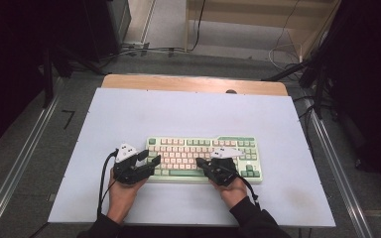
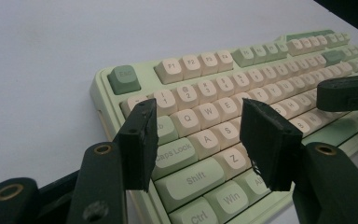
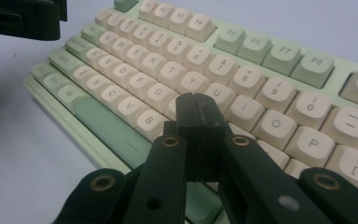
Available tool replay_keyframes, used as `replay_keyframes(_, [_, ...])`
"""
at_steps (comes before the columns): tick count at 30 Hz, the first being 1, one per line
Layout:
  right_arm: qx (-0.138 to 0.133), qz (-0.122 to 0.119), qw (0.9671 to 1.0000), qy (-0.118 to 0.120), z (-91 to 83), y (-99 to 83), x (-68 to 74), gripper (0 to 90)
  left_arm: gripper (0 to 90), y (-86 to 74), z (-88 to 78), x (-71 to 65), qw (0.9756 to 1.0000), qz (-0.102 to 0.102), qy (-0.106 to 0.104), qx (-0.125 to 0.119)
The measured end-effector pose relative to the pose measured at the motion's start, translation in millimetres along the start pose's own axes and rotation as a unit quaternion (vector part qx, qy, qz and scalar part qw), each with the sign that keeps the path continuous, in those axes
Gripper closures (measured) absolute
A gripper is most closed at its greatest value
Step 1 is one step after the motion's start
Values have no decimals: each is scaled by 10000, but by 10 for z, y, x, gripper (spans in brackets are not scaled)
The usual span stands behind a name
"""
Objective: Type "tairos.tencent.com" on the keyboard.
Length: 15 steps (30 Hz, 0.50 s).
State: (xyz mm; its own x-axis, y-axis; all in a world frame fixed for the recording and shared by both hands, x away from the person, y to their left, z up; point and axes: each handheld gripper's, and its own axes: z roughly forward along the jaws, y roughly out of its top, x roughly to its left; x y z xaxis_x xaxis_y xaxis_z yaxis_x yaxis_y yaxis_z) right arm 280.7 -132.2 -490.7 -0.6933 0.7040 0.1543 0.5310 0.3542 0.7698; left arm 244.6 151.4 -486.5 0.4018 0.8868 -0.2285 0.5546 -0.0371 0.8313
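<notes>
A green and cream keyboard (image 1: pixel 203 148) lies on the white mat, a little toward the near side. My left gripper (image 1: pixel 150 157) hovers at the keyboard's left end, open, nothing between its jaws. In the left gripper view, its jaws (image 2: pixel 198 112) frame the Q, W, A and S keys of the keyboard (image 2: pixel 205 70). My right gripper (image 1: pixel 198 161) is shut, its pads pressed together with nothing between them. Its tip (image 3: pixel 196 100) points at the letter keys in the middle of the keyboard (image 3: pixel 261 56), near H and J. Whether it touches a key I cannot tell.
The white mat (image 1: pixel 129 114) covers a wooden table (image 1: pixel 178 82). Bare mat surrounds the keyboard on all sides. Metal rails (image 1: pixel 20 163) run along the floor at both sides, and cables (image 1: pixel 283 54) lie beyond the far edge.
</notes>
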Motion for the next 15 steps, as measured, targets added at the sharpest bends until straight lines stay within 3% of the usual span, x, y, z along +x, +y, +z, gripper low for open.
replay_keyframes(15, [90,-95,9999,67,67,3,53,876,470,-16,-26,15,10000,-26,48,-1])
